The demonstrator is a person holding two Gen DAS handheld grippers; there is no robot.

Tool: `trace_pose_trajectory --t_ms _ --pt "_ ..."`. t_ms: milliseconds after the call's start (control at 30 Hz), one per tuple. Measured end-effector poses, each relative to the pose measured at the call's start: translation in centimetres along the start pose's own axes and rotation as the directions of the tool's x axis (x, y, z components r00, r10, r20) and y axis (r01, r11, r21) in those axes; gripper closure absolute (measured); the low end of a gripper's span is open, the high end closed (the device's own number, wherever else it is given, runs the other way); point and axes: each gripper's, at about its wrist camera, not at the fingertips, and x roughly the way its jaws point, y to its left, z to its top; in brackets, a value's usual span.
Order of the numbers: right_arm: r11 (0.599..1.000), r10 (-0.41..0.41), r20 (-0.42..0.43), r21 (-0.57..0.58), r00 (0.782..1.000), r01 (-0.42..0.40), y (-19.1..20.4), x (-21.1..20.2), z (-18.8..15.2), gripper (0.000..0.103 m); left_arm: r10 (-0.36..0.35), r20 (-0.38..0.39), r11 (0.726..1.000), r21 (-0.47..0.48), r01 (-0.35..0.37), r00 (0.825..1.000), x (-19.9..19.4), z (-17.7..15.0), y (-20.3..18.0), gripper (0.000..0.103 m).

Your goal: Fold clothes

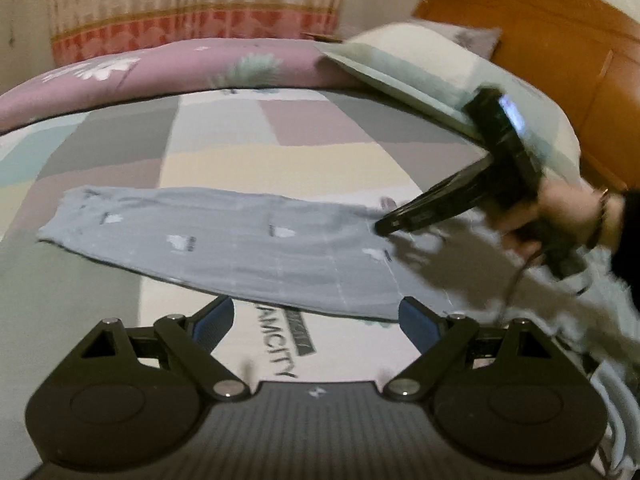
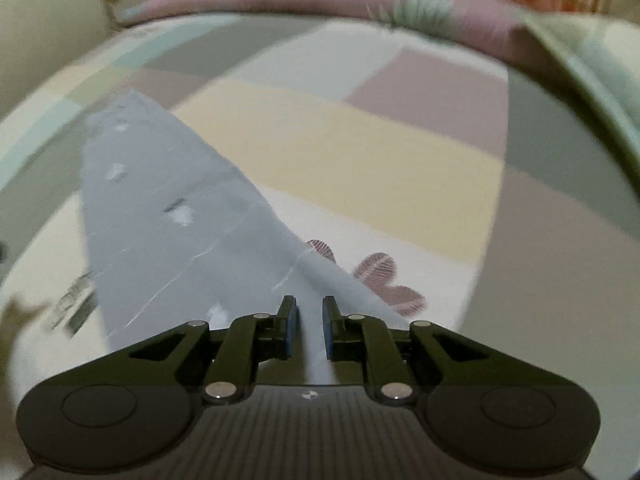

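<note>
A grey-blue garment [image 1: 240,248] with small white prints lies flat and long across the patchwork bed sheet [image 1: 280,160]. My left gripper [image 1: 316,308] is open, hovering just short of the garment's near edge with nothing between its blue pads. A hand [image 1: 560,212] holds my right gripper [image 1: 384,227], whose tips rest on the garment's right part. In the right wrist view the garment [image 2: 160,220] rises in a ridge that runs into the narrow gap of the right gripper [image 2: 310,308], which is shut on the cloth.
A rolled purple floral quilt [image 1: 180,68] lies along the far side of the bed. A pale green pillow [image 1: 420,68] leans at the right against an orange wooden headboard [image 1: 560,40]. A checked curtain [image 1: 192,8] hangs behind. More pale fabric bunches at the right edge.
</note>
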Motion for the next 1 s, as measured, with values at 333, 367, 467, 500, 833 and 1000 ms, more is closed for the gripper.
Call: trace_pose_trajectory --t_ms 333,367,467,500,833,1000 --pt "1.0 0.005 -0.006 -0.005 1.0 -0.005 3.6 1.4 3.0 0.07 0.001 0.031 0.998 -0.059 0.001 1.0 -1.1 0.3 2.2 0.014" --pt "1.0 -0.007 -0.02 -0.027 1.0 0.006 4.2 2.2 2.8 0.068 0.001 0.026 0.998 -0.057 0.001 1.0 -1.0 0.3 2.1 0.014" --pt "0.996 -0.064 0.04 -0.055 0.997 0.066 4.8 3.0 3.3 0.056 0.0 0.022 0.999 -0.045 0.001 1.0 -0.8 0.4 1.7 0.014" --pt "0.996 -0.072 0.049 -0.046 0.996 0.074 4.6 2.8 3.4 0.054 -0.003 0.028 0.999 -0.048 0.005 1.0 -0.9 0.4 1.7 0.014" --pt "1.0 0.002 -0.01 -0.007 1.0 -0.003 5.5 -4.0 -2.8 0.039 -0.04 0.061 0.999 -0.022 0.041 0.997 -2.0 0.7 0.3 0.014" --pt "0.999 0.053 -0.065 0.013 0.996 -0.052 6.8 -7.4 -7.5 0.034 -0.066 0.072 0.997 0.03 0.064 0.995 -2.4 0.8 -1.8 0.014"
